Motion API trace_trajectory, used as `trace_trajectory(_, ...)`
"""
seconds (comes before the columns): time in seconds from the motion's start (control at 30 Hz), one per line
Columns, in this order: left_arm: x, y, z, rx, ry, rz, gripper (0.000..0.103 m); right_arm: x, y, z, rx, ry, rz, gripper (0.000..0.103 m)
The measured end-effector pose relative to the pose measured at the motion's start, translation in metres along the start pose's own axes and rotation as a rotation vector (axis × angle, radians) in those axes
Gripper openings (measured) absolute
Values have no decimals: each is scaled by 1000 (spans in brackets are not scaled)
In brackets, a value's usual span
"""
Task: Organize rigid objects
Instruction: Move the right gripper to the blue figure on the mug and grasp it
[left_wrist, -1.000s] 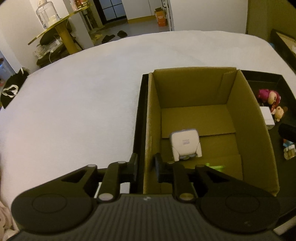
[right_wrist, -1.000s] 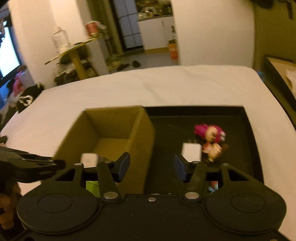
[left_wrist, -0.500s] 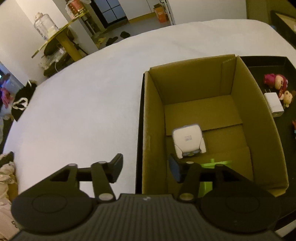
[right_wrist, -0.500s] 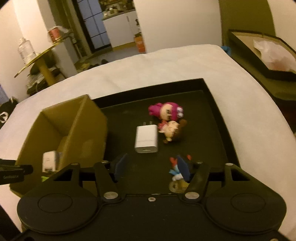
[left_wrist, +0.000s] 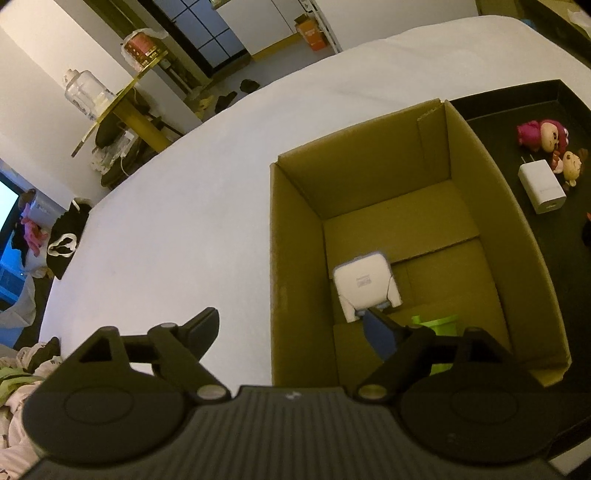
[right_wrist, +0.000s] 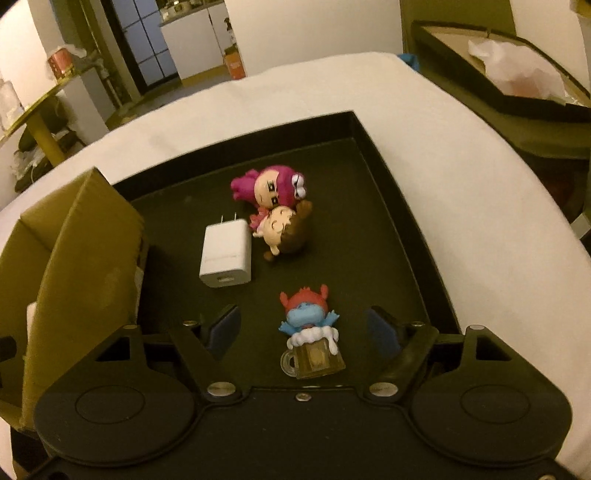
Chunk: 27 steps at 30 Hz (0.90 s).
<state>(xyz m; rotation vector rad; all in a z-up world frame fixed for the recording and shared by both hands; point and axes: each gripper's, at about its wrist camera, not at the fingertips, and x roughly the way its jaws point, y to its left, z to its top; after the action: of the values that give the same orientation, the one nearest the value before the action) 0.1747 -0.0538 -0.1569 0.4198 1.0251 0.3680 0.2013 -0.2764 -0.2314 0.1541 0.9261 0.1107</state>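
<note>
An open cardboard box (left_wrist: 295, 229) (right_wrist: 85, 258) stands at the left end of a black tray (right_wrist: 406, 206). Inside it lie a white device (left_wrist: 364, 282) and a green object (left_wrist: 437, 325). My left gripper (left_wrist: 291, 328) is open and empty, straddling the box's left wall. On the tray lie a white charger (right_wrist: 226, 254) (left_wrist: 541, 190), a pink figurine (right_wrist: 269, 186), a brown-haired figurine (right_wrist: 284, 230) and a blue figurine in a beer mug (right_wrist: 312, 338). My right gripper (right_wrist: 303, 328) is open, with the blue figurine between its fingers.
The tray sits on a white bedspread (left_wrist: 184, 221). A second dark box with white paper (right_wrist: 509, 77) lies off the bed's right side. A gold side table with a glass jar (left_wrist: 110, 107) stands in the room behind.
My left gripper opened wide and pulled back from the box wall. My right gripper swung right from the box to over the tray, opened wider and came down around the blue figurine.
</note>
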Motion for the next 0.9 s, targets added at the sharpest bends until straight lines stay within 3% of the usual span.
trace_trajectory(0.17,-4,-5,0,16,-13,14,87,11,3,-8,-27,28,-44,78)
trace_trajectory(0.23,-5,-5,0,16,-16,19,87,11,6,-9,-50,13,-59,71)
trace_trajectory(0.3,-5,-5,-1,11,-17,19,87,10,9,-9,-78,0,-88,43)
trace_trajectory(0.33,-6,-4,0,6,-19,17,87,8,8,-8,-71,-3,-94,38)
trace_trajectory(0.53,-8,-1,0,-2,-32,9,87,2,-7,-4,-1,-11,-66,38)
trace_trajectory(0.9,-7,12,-1,-69,-38,-21,87,-19,6,7,-76,-64,-3,37)
